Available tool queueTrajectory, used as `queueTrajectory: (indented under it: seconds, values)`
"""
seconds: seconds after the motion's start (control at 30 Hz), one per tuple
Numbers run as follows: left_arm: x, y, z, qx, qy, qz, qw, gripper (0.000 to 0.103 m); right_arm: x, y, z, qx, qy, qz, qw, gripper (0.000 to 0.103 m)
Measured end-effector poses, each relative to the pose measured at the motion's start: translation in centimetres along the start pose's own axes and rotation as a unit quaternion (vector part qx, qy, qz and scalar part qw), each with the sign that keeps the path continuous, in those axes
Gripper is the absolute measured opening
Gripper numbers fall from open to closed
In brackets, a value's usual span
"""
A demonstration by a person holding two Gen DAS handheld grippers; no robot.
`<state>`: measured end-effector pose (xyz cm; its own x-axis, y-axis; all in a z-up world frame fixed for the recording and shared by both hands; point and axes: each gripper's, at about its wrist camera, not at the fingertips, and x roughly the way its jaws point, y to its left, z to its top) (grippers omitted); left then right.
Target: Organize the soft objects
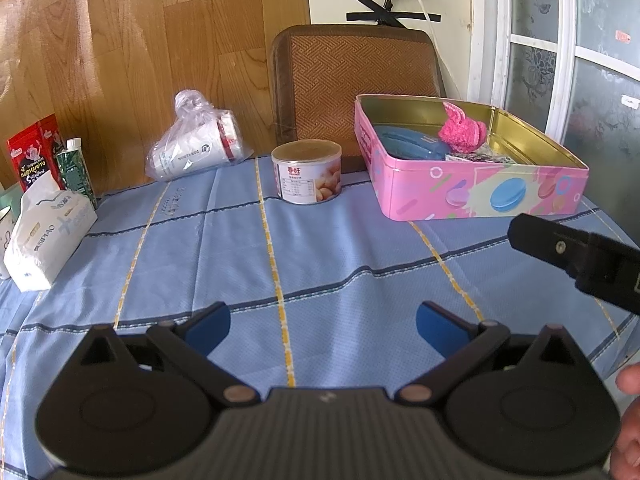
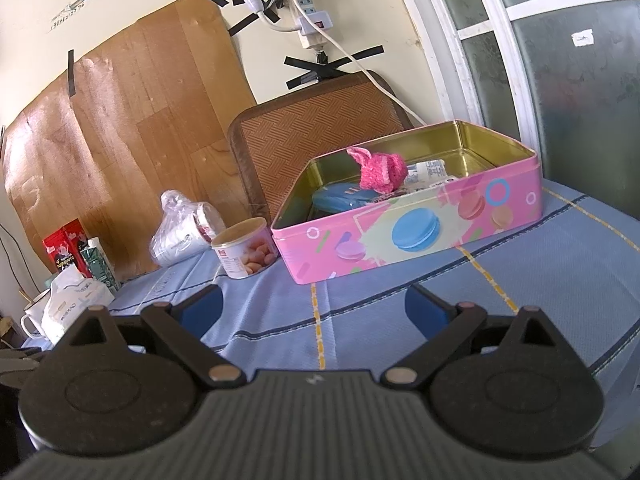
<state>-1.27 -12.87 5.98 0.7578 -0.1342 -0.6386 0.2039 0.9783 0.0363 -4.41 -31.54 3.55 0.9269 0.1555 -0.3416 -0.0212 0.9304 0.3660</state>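
Left gripper [image 1: 323, 326] and right gripper [image 2: 314, 306], jaws apart, seemingly well short of pink knit [image 2: 379, 173].

left gripper [image 1: 323, 326]: jaws apart, empty, over blue checked tablecloth [image 1: 340, 256] | pink tin [image 1: 476, 188]: open, holds pink knitted item [image 1: 462, 130], blue object [image 1: 412, 142] | round can [image 1: 307, 176]: left of tin | bagged cups [image 1: 196, 148]: lying | tissue pack [image 1: 48, 232]: far left | right gripper [image 1: 576, 260]: part visible at right edge
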Motion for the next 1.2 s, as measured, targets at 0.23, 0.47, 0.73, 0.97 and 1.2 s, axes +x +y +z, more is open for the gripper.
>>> queueTrajectory:
  seconds: [0.23,0.47,0.73,0.97,1.2]
  values:
    - [0.02,0.03,-0.01,0.0,0.0,0.0,1.0,0.103,-0.01,0.0,-0.02,0.0,0.0,0.0,1.0,0.099]
    - [0.02,0.05,-0.02,0.0,0.0,0.0,1.0,0.103,0.0,-0.01,0.0,0.0,0.0,0.0,1.0,0.099]
    - [0.0,0.07,0.01,0.0,-0.001,0.0,1.0,0.103,-0.02,0.02,0.01,0.0,0.0,0.001,1.0,0.099]
    - [-0.18,0.14,0.19,0.0,-0.002,0.0,1.0,0.103,0.02,0.02,-0.03,-0.002,-0.001,0.0,1.0,0.099]
    - [-0.17,0.14,0.21,0.0,-0.002,0.001,1.0,0.103,0.09,0.05,-0.02,-0.003,0.0,0.001,1.0,0.099]
